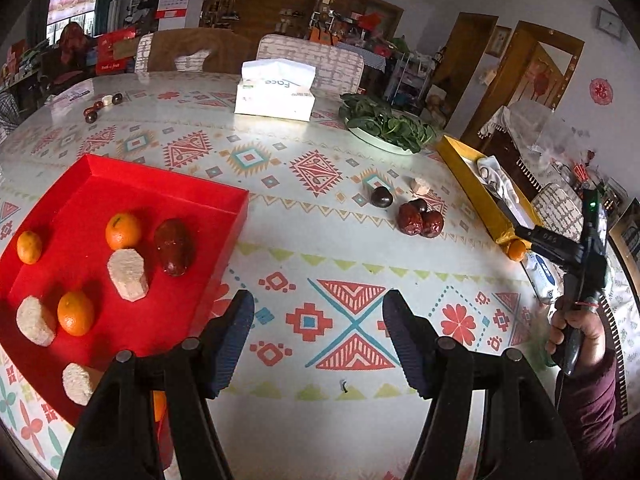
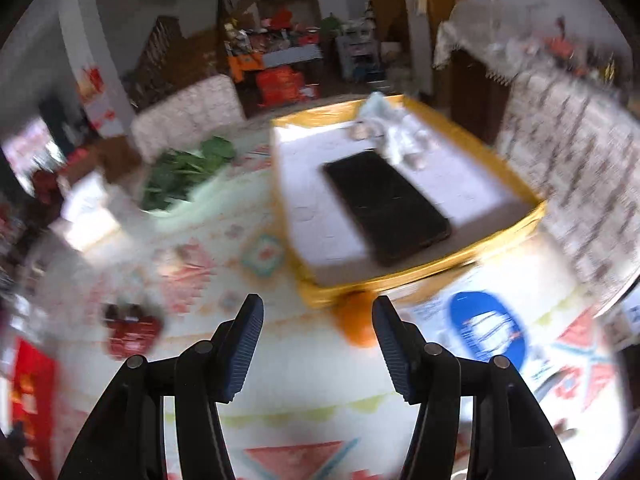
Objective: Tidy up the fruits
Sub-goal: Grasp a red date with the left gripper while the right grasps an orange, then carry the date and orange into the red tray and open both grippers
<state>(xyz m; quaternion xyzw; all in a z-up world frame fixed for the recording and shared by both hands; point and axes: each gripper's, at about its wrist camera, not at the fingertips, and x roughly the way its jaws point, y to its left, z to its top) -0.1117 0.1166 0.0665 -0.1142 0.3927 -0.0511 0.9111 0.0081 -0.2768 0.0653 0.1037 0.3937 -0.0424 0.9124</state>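
Observation:
A red tray (image 1: 168,184) at the left holds three oranges (image 1: 123,230), a red date (image 1: 174,246) and pale cut chunks (image 1: 127,274). My left gripper (image 1: 318,332) is open and empty above the table beside the tray. Red dates (image 1: 420,220), a dark fruit (image 1: 381,197) and a pale chunk (image 1: 420,186) lie on the cloth further back. A loose orange (image 1: 517,249) sits against the yellow box; in the blurred right wrist view it (image 2: 354,320) lies just ahead of my open, empty right gripper (image 2: 318,312).
The yellow box (image 2: 416,272) holds a black phone (image 2: 386,204) and crumpled wrap. A blue-and-white packet (image 2: 484,332) lies beside it. A tissue box (image 1: 276,92) and a plate of greens (image 1: 384,124) stand at the back. More dates (image 1: 102,106) lie far left.

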